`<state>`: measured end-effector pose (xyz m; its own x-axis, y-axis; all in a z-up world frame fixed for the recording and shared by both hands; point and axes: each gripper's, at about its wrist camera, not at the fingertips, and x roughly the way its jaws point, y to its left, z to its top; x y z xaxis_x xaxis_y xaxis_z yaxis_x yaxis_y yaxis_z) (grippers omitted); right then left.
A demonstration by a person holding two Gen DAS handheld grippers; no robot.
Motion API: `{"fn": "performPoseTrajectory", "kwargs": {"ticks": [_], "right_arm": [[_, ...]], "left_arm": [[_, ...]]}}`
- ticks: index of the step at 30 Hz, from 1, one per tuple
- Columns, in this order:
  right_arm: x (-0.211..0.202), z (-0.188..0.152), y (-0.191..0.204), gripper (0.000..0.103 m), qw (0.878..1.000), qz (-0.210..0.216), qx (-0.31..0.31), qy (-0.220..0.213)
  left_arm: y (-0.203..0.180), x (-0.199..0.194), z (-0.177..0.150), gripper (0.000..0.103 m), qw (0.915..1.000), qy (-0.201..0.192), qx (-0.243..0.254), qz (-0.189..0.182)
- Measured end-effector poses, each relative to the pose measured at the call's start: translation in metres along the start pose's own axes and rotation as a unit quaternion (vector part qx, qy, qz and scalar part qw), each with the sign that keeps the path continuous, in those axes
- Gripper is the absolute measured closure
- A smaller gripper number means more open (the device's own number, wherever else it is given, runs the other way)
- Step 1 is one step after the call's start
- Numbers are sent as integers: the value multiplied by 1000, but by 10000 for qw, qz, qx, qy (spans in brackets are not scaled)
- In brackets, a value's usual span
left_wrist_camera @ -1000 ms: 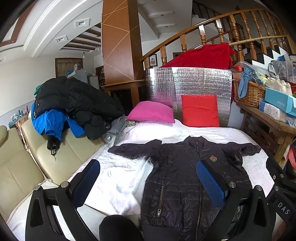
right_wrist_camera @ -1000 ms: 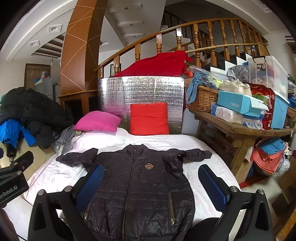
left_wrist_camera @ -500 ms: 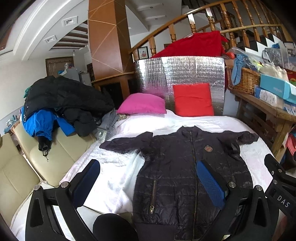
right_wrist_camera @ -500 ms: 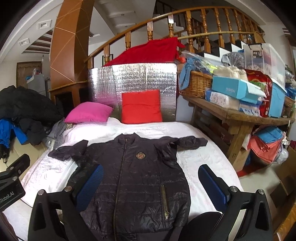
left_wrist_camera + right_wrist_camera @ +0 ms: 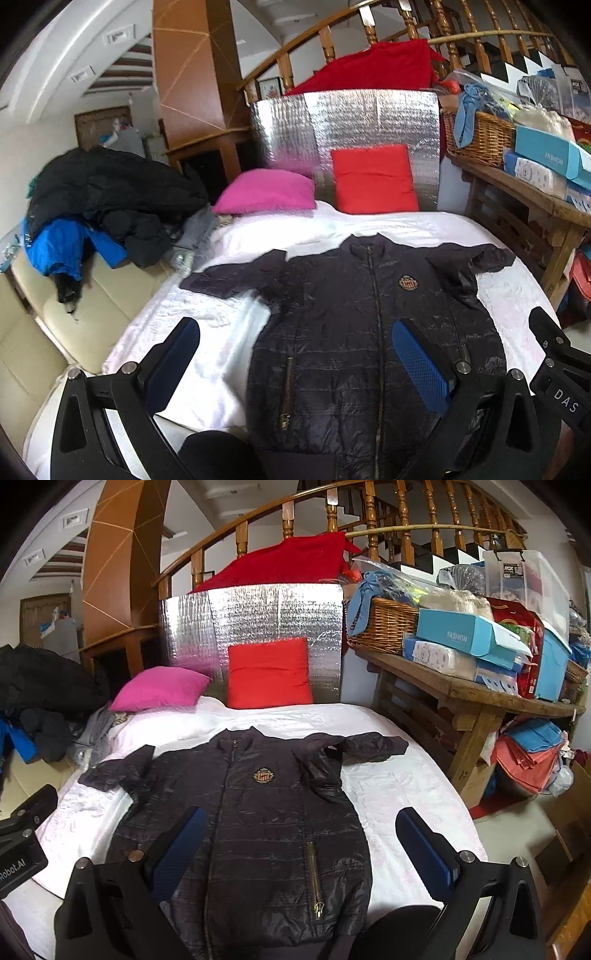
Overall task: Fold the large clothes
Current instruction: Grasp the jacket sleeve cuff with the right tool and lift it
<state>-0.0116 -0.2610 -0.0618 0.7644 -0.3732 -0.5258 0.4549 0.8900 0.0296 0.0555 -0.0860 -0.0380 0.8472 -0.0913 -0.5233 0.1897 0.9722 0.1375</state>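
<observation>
Two grippers hang above the near hem, left gripper (image 5: 295, 363) and right gripper (image 5: 301, 847) both spread wide, gripping nothing. Dark quilted jacket (image 5: 258, 812) lies flat, zipped, sleeves out on the white bed (image 5: 399, 786), laid ready for folding.

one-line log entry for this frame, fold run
stage: pre-grasp | jacket: flat on bed, zipped, sleeves out | left gripper: open, empty | right gripper: open, empty | folds: none
</observation>
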Motion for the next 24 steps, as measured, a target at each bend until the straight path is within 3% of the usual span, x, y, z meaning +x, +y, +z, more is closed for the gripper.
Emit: {"fn": "performPoseTrajectory", "kwargs": {"ticks": [5, 8, 11, 14, 17, 19, 24], "right_arm": [[57, 19, -24, 0, 9992, 245, 181, 270], [105, 35, -58, 0, 9958, 516, 621, 427], [172, 49, -116, 0, 9850, 727, 1407, 687], [240, 54, -181, 0, 9633, 828, 2393, 885], [312, 50, -241, 0, 9251, 1112, 3468, 1075], [354, 43, -267, 0, 8970, 1211, 4090, 1159], [437, 31, -296, 3, 8556, 1297, 4840, 1301]], "left_arm": [[-14, 76, 11, 0, 9995, 281, 52, -164], [-28, 149, 12, 0, 9956, 821, 100, -444], [-43, 221, 8, 0, 9901, 1317, 148, -457], [-53, 268, 9, 0, 9897, 1364, 73, -422], [-60, 299, 18, 0, 9907, 1251, -61, -523], [-68, 313, 21, 0, 9924, 1103, -98, -535], [-69, 334, 11, 0, 9939, 991, 66, -483]]}}
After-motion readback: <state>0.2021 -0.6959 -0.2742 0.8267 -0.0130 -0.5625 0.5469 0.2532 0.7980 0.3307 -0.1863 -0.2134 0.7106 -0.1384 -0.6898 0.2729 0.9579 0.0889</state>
